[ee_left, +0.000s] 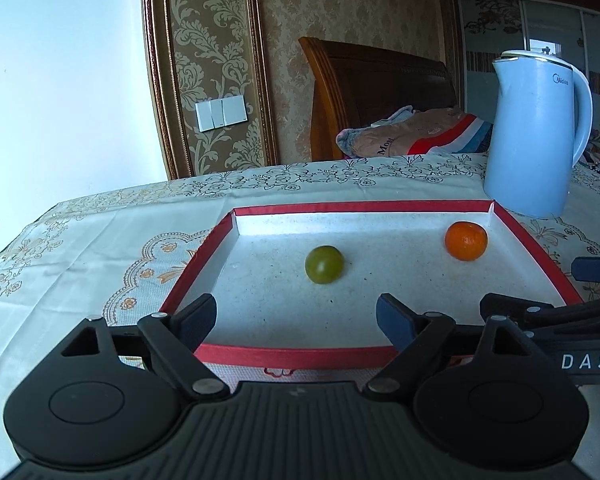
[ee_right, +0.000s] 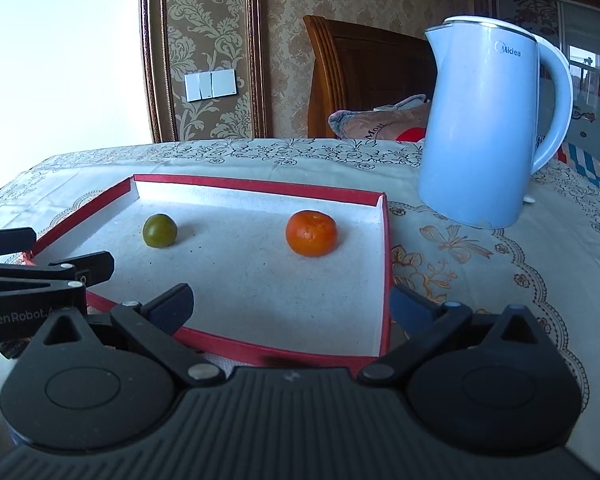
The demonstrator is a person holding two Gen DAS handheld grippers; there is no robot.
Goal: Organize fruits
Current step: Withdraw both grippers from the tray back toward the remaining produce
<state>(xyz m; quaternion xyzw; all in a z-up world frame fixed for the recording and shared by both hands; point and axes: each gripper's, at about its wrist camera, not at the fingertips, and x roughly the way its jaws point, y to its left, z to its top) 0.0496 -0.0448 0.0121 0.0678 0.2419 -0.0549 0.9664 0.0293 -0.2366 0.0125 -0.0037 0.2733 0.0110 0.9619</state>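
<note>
A shallow red-rimmed tray (ee_left: 292,354) with a white floor lies on the table. In it sit a small green fruit (ee_left: 324,264) near the middle and an orange tangerine (ee_left: 466,241) near the far right corner. Both also show in the right wrist view, the green fruit (ee_right: 159,231) and the tangerine (ee_right: 311,233), with the tray rim (ee_right: 260,354) in front. My left gripper (ee_left: 296,316) is open and empty over the tray's near edge. My right gripper (ee_right: 292,304) is open and empty at the tray's near right corner. Each gripper shows at the other view's edge.
A light blue electric kettle (ee_left: 536,136) stands just behind the tray's far right corner, also in the right wrist view (ee_right: 484,120). A lace-patterned tablecloth (ee_left: 80,248) covers the table. A wooden headboard and bedding lie beyond the far edge.
</note>
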